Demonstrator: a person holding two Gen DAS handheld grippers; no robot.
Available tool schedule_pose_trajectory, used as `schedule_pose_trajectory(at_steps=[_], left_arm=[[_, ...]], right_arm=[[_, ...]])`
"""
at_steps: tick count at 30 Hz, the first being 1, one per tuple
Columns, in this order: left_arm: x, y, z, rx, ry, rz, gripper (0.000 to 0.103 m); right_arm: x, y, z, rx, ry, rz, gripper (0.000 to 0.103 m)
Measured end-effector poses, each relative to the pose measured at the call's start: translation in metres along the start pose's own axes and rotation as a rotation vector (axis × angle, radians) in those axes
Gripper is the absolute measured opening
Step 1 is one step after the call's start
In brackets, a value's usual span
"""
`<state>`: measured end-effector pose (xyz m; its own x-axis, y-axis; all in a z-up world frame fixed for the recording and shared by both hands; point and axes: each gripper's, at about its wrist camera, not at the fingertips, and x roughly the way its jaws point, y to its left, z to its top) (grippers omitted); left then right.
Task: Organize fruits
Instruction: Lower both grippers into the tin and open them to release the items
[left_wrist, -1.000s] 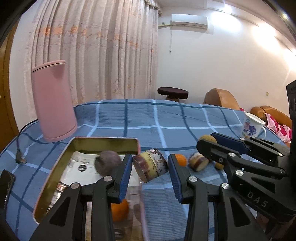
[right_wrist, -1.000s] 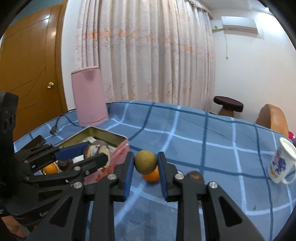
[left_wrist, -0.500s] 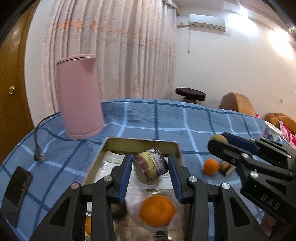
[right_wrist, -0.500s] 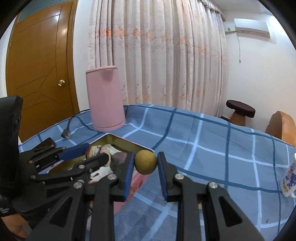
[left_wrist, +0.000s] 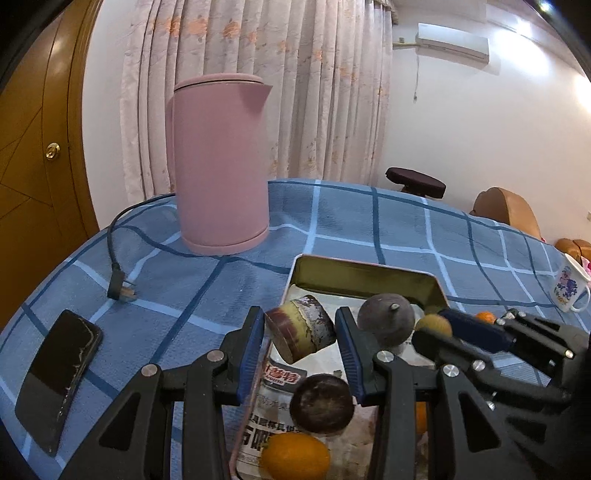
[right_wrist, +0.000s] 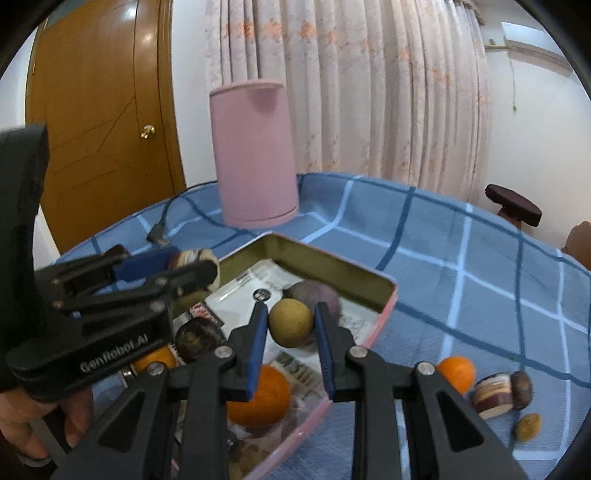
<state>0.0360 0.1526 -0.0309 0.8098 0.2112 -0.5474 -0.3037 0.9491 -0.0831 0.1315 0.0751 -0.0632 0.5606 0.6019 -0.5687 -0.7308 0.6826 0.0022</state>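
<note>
My left gripper (left_wrist: 300, 334) is shut on a cut mangosteen piece (left_wrist: 301, 334) and holds it above the rectangular tin tray (left_wrist: 364, 275). My right gripper (right_wrist: 290, 325) is shut on a yellow-brown round fruit (right_wrist: 290, 322) above the same tray (right_wrist: 332, 267). In the tray lie a dark purple fruit (left_wrist: 386, 323), a dark half fruit (left_wrist: 321, 402) and an orange (left_wrist: 295, 459). The right wrist view shows an orange (right_wrist: 258, 397) and a purple fruit (right_wrist: 317, 293) in the tray. On the cloth to the right lie a small orange (right_wrist: 456, 371), a cut mangosteen (right_wrist: 500, 393) and a small yellow fruit (right_wrist: 528, 426).
A pink kettle (left_wrist: 219, 162) stands behind the tray, its cord and plug (left_wrist: 120, 291) trailing left. A black phone (left_wrist: 59, 373) lies at the left table edge. A white mug (left_wrist: 569, 284) stands far right. The blue checked tablecloth (right_wrist: 461, 266) covers the table.
Both grippers have moved left with their fruits, from beside the loose fruit to over the tray. The kettle now looms closer.
</note>
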Motion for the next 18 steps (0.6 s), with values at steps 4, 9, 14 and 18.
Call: schedule_pose_trajectory(at_steps=[4, 9, 14, 18], left_arm=[[0.000, -0.005, -0.001, 0.011, 0.004, 0.002, 0.042], [0.002, -0.008, -0.004, 0.017, 0.026, -0.050, 0.043], [-0.001, -0.008, -0.004, 0.009, 0.029, -0.043, 0.049], [-0.010, -0.016, -0.004, 0.024, 0.001, -0.041, 0.075]], right_arm=[[0.005, 0.002, -0.003, -0.007, 0.016, 0.005, 0.029], [0.009, 0.003, -0.005, -0.011, 0.048, 0.028, 0.035], [0.004, 0.003, -0.007, -0.003, 0.031, 0.055, 0.066], [-0.002, 0.001, -0.009, 0.009, 0.017, 0.047, 0.067]])
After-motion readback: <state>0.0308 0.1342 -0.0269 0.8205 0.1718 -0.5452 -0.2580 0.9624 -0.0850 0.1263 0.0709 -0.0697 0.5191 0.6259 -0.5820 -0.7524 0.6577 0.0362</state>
